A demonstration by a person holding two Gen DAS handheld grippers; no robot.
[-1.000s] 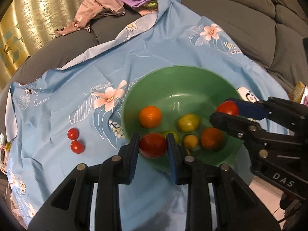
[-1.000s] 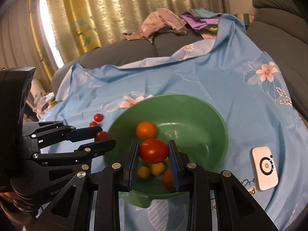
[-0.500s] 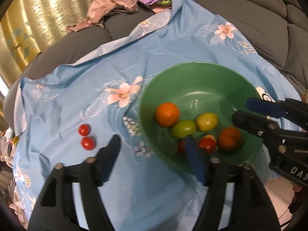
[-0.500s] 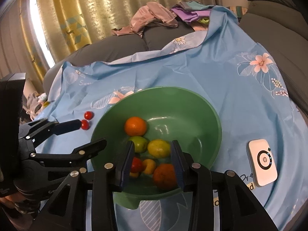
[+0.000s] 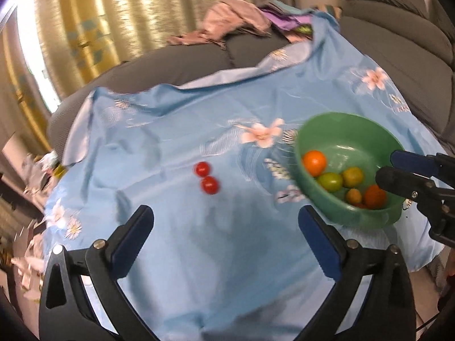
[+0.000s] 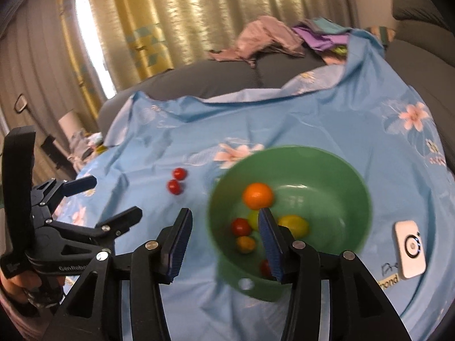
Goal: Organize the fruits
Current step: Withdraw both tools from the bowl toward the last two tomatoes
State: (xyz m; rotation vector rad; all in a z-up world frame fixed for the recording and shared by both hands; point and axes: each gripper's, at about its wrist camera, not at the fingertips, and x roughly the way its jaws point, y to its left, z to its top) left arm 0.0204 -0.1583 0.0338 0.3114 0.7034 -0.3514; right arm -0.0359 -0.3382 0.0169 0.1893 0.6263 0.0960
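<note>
A green bowl (image 5: 355, 139) (image 6: 327, 176) sits on the blue flowered cloth and holds an orange (image 6: 258, 196), red tomatoes (image 6: 241, 226), and yellow and green fruits (image 5: 330, 181). Two small red tomatoes (image 5: 206, 176) (image 6: 176, 180) lie side by side on the cloth, left of the bowl. My left gripper (image 5: 224, 221) (image 6: 109, 199) hovers over bare cloth in front of that pair, jaws opening wide and empty. My right gripper (image 6: 224, 227) (image 5: 398, 167) is at the bowl's near rim, jaws opening, nothing between them.
A white device (image 6: 409, 251) lies on the cloth right of the bowl. Crumpled clothes (image 6: 264, 39) are heaped at the far end of the grey sofa. Curtains hang behind. Clutter sits at the cloth's left edge (image 6: 85, 142). A hand (image 6: 17, 284) holds the left gripper's handle.
Both grippers let go of the red tomatoes they held, which now lie in the bowl. The left gripper opened wide and swung left toward the two tomatoes. The right one drew back slightly.
</note>
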